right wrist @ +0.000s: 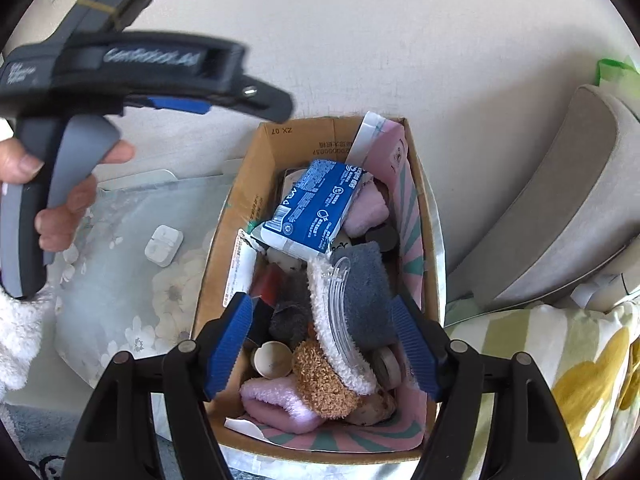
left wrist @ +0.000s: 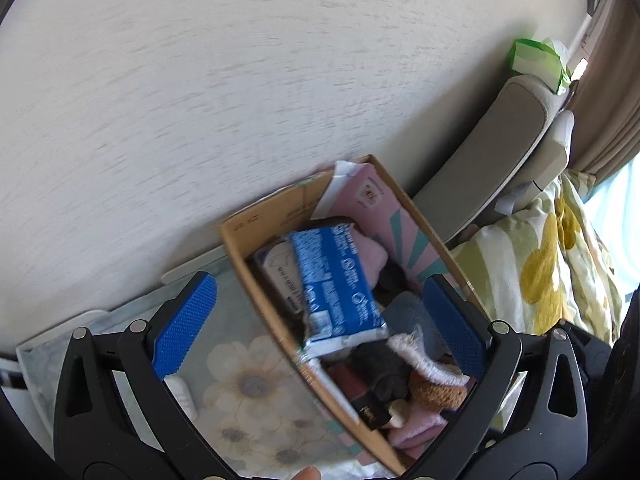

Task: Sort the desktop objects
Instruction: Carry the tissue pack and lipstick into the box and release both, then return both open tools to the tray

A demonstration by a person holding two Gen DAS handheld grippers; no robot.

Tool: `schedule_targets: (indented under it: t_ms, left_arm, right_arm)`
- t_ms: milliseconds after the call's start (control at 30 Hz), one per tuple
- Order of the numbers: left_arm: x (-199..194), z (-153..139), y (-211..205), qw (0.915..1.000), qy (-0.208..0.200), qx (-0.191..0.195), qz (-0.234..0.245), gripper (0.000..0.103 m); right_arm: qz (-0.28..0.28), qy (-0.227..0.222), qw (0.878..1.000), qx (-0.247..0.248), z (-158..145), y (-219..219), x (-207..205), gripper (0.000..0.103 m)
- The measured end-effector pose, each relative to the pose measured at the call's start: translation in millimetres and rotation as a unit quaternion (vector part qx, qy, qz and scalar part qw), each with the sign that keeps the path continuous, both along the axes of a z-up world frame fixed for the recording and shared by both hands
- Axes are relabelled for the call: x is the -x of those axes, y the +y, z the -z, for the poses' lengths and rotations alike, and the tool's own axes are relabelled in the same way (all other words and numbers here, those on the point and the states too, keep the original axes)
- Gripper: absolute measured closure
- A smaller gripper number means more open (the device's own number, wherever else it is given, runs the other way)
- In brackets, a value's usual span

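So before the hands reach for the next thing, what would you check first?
1. Left gripper empty, pads apart: ok.
2. Right gripper empty, open over the box: ok.
3. Blue packet landed inside the box, lying on top: ok.
4. Box sitting steady on the floral mat: ok.
5. Something left to sort: the white clip lies alone on the mat: ok.
6. Room left in the box: it looks crowded; cannot tell.
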State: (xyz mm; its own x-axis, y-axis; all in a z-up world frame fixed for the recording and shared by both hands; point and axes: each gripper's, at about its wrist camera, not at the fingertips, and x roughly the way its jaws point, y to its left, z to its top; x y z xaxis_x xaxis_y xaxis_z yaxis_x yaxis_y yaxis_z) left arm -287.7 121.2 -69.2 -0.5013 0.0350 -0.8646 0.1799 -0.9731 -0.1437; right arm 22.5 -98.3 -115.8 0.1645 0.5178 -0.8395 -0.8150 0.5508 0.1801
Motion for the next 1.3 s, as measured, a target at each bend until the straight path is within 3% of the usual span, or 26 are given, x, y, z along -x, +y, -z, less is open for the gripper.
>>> schedule_targets:
  t_ms: [700, 1300]
  left_arm:
    - [-93.1, -46.9, -56.8, 0.9970, 0.063, 0.010, -0.043, 0.000]
    - [-171.1, -25.7, -120.1, 0.9937, 0.050, 0.012, -0.100, 0.000]
  right_arm:
    - [-0.014, -0.020, 0.999, -0.035, -28.0, 29.4, 28.1, 0.034]
    - [-0.047, -0.015, 0.998, -0.035, -30.3, 84.4, 67.4, 0.034]
